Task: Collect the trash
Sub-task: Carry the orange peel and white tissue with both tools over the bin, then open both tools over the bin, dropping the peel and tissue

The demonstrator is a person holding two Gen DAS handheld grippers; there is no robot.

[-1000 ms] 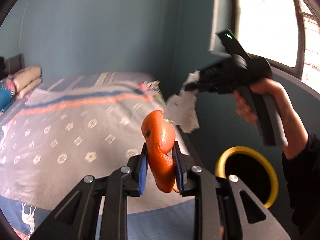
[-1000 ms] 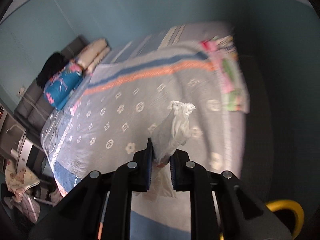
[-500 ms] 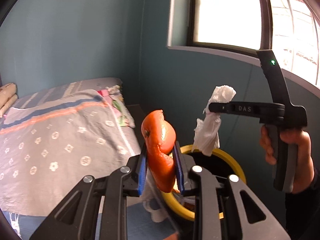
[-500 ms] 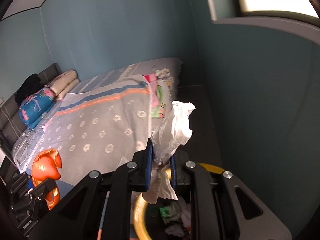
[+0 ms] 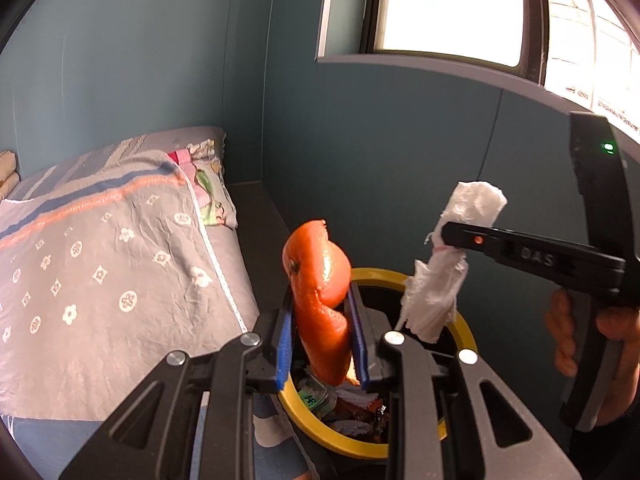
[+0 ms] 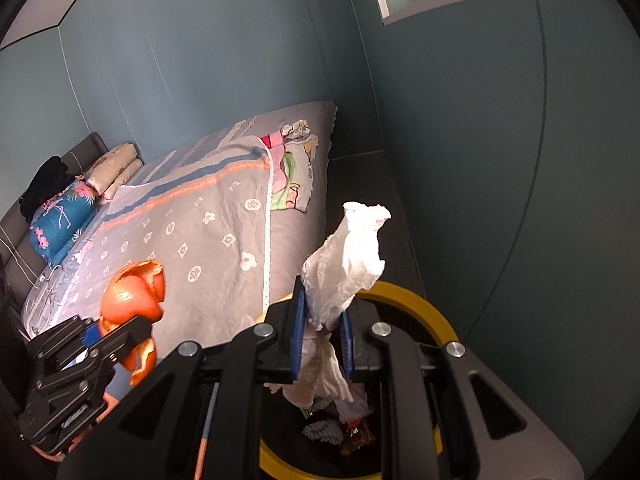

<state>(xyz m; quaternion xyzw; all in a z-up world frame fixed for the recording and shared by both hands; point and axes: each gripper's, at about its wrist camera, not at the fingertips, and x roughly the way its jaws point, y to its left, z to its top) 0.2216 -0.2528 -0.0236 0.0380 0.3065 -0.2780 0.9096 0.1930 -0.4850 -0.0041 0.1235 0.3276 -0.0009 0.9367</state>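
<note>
An orange peel [image 5: 316,300] is pinched by the left gripper [image 5: 320,336], and a crumpled tissue [image 6: 340,280] by the right gripper [image 6: 322,336]. Both have been carried from over the bed [image 5: 100,272] to above the yellow-rimmed bin [image 5: 466,328], so dropping seems due next. Open room is narrowed by the wall [image 5: 380,160] beyond.

Home bedroom. Bed [image 6: 208,232] with grey flower-print duvet fills 9 to 11 o'clock, rolled pillows [image 6: 114,168] and a blue floral cushion [image 6: 60,220] at the dark headboard [image 6: 86,148]. Teal walls [image 5: 120,60], window [image 5: 452,4] with sill at 1 o'clock. Yellow-rimmed trash bin [image 5: 400,278] on dark floor beside bed, 5 o'clock.
</note>
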